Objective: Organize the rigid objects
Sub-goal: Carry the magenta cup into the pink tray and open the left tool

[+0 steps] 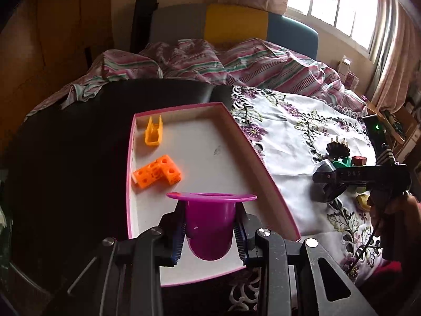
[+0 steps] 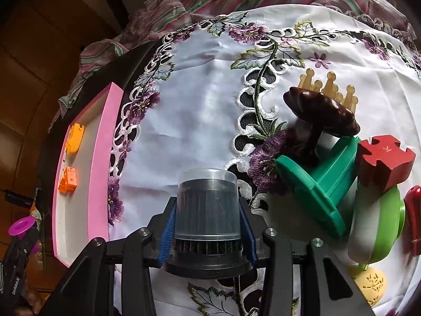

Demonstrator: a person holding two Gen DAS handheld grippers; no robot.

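Cup (image 1: 210, 226) base behind gripper (image 1: 210, 233)

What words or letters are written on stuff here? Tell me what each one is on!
"K": on the red block, in the right wrist view.
"DAS": on the right tool, seen from the left wrist view; faint, so a letter may be missing.
White lettering on the left tool: too blurred to read.

A bed with a striped blanket (image 1: 236, 60) sits far back, a bright window (image 1: 339, 5) with curtains (image 1: 394, 60) glows far right, and brown wood (image 1: 39, 39) stands left.
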